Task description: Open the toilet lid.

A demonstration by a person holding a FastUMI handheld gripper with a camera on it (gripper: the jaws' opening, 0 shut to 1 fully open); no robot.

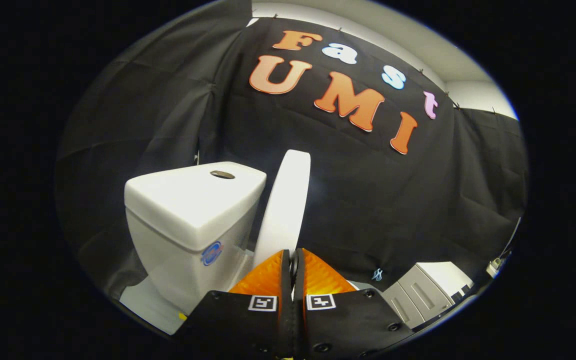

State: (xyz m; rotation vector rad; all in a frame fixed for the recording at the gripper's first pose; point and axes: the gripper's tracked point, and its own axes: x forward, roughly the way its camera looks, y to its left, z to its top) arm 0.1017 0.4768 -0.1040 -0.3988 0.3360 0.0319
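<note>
The toilet lid (286,200) stands raised, nearly upright and seen edge-on, rising just ahead of my gripper's fingers and leaning back toward the tank. Working from the left, I see the black cloth wall (133,125) hanging in folds behind everything. In front of it sits the white toilet tank (188,220), with a flat tank cover (193,197) on top and a small oval flush button (222,174) set in the far part of that cover. A round blue sticker (211,253) shows on the tank's near face, low toward its right corner. Below the tank a pale patch of floor (143,300) is visible. The lid stands just right of the tank, its lower end hidden behind my fingers, so I cannot tell whether it touches the tank.

My gripper (292,260) points at the lid's base, and its two fingers are pressed together with only a thin dark seam between them; I cannot tell whether anything is pinched in that seam. Farther right, low and well apart from the toilet, I see a grey cabinet (418,292) with panelled fronts, and beyond it a small white object near the wall that is too small to identify.
</note>
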